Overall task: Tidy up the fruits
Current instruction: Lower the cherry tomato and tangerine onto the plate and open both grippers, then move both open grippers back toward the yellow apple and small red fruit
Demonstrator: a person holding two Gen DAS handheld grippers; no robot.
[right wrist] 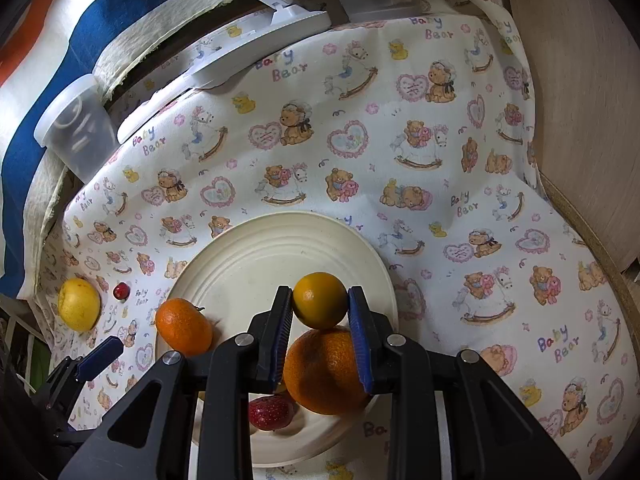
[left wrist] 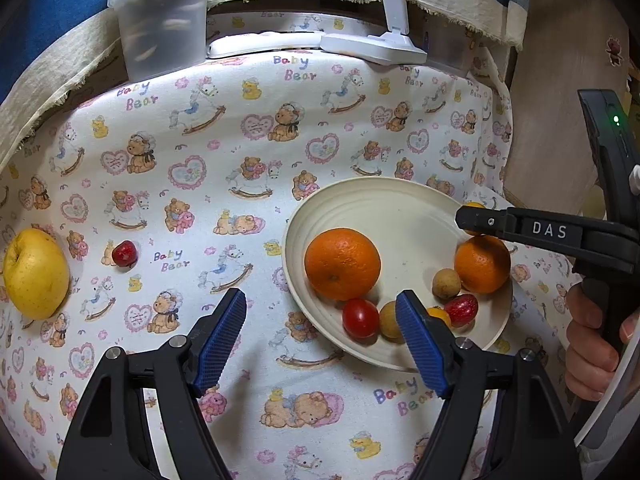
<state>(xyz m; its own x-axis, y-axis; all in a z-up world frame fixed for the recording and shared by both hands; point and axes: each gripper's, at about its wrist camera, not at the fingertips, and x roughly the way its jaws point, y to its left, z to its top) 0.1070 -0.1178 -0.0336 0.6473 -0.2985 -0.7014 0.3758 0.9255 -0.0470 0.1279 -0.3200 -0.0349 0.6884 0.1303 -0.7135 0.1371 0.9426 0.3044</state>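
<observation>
Your right gripper has its fingers clamped on a small citrus above the plate: firm, smooth, likely to roll, so hold it across the middle. Your left gripper stands apart, empty, near the plate's tomato.

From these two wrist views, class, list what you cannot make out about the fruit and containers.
- Left wrist view: small yellow-orange round fruit, mostly hidden behind the right gripper.
- Left wrist view: frosted plastic tub, contents blurred.
- Right wrist view: cream ridged plate, near part hidden by the fingers.
</observation>
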